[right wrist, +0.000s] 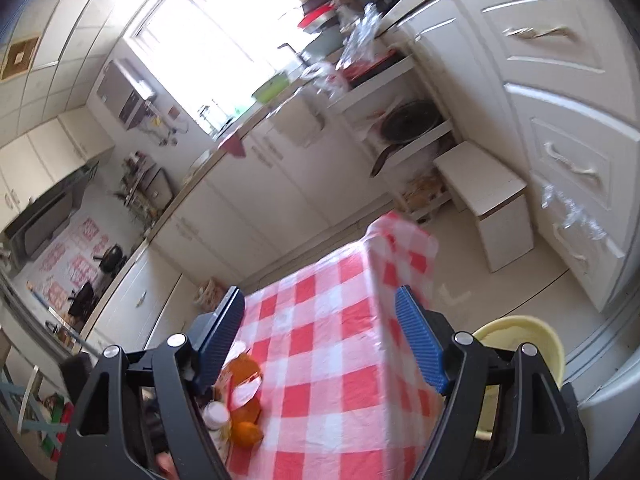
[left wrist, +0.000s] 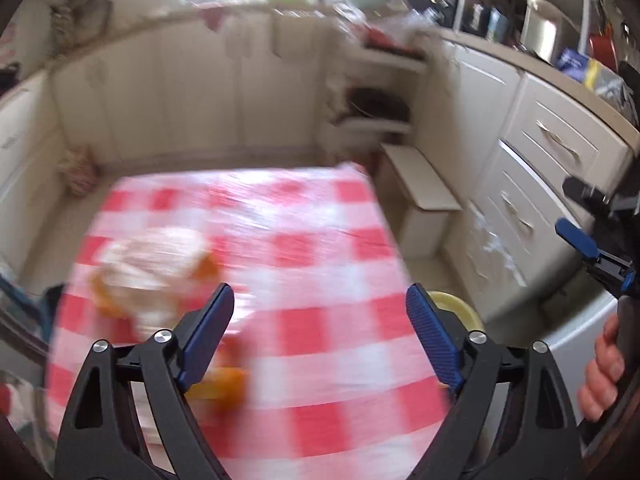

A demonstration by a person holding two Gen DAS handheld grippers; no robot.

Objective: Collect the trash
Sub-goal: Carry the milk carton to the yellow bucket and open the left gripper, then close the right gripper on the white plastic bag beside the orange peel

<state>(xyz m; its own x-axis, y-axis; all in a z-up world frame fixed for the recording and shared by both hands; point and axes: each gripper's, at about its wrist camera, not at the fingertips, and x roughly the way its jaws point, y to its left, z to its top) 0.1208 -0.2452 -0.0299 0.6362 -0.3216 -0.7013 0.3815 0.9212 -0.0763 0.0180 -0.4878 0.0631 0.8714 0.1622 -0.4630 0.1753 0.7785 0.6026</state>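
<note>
A table with a red-and-white checked cloth (left wrist: 312, 248) fills the left wrist view, which is blurred. On its left side lies a pile of orange and white trash (left wrist: 152, 272), with an orange piece (left wrist: 228, 388) nearer me. My left gripper (left wrist: 320, 332) is open and empty above the cloth. The right gripper (left wrist: 592, 232) shows at the right edge there. In the right wrist view my right gripper (right wrist: 320, 340) is open and empty above the same cloth (right wrist: 344, 344). Orange peel and wrappers (right wrist: 244, 400) lie by its left finger. A yellow bin (right wrist: 520, 344) stands on the floor to the right.
White kitchen cabinets (right wrist: 560, 140) line the right side and the far wall. A small white stool (right wrist: 488, 196) stands on the floor past the table's far corner. The yellow bin's rim (left wrist: 456, 304) peeks out beside the table in the left wrist view.
</note>
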